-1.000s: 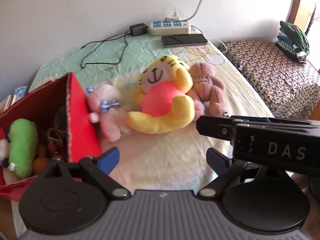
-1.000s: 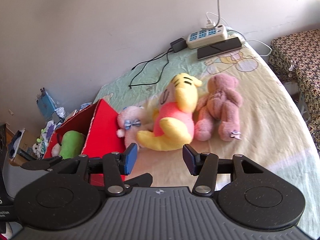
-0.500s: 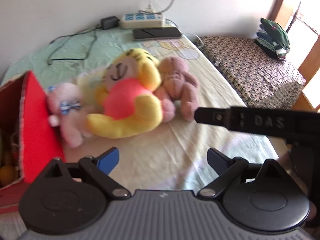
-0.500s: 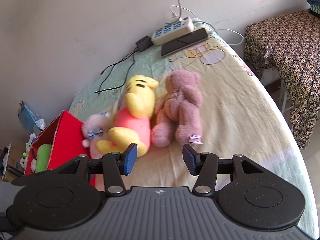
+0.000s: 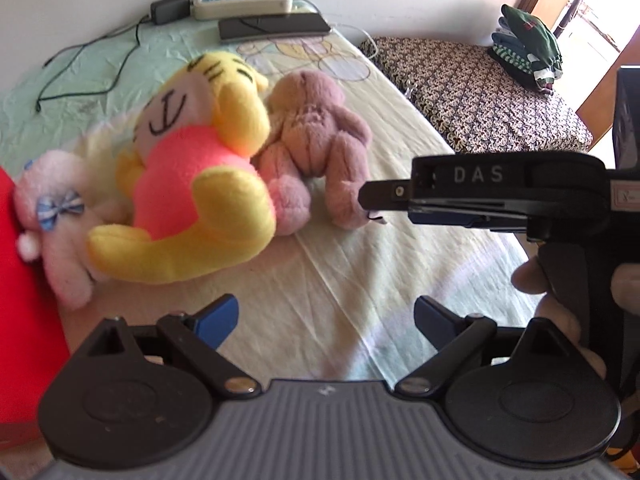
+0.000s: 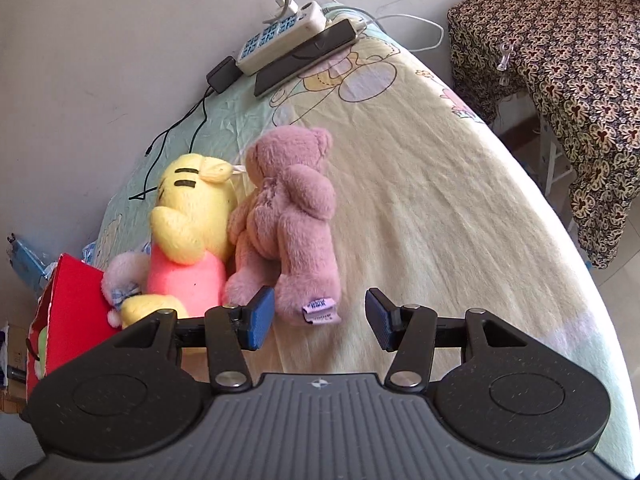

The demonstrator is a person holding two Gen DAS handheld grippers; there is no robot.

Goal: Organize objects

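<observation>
Three plush toys lie side by side on the bed: a mauve teddy bear (image 6: 290,222) (image 5: 316,140), a yellow cat in a pink shirt (image 6: 188,232) (image 5: 192,184), and a small pale pink bear with a blue bow (image 5: 56,220) (image 6: 120,276). A red box (image 6: 68,320) (image 5: 24,300) stands at their left. My right gripper (image 6: 320,316) is open and empty, its fingers either side of the mauve bear's foot, just short of it. My left gripper (image 5: 326,318) is open and empty over bare sheet, in front of the toys.
A power strip (image 6: 280,36), a dark phone (image 6: 306,58), a charger and cables lie at the bed's far end by the wall. A patterned-cloth table (image 6: 560,60) stands right of the bed, with folded clothes (image 5: 528,48) on it.
Both grippers moved right and closer to the toys. The right gripper now straddles the mauve bear's foot. The red box slid toward the left edge of both views.
</observation>
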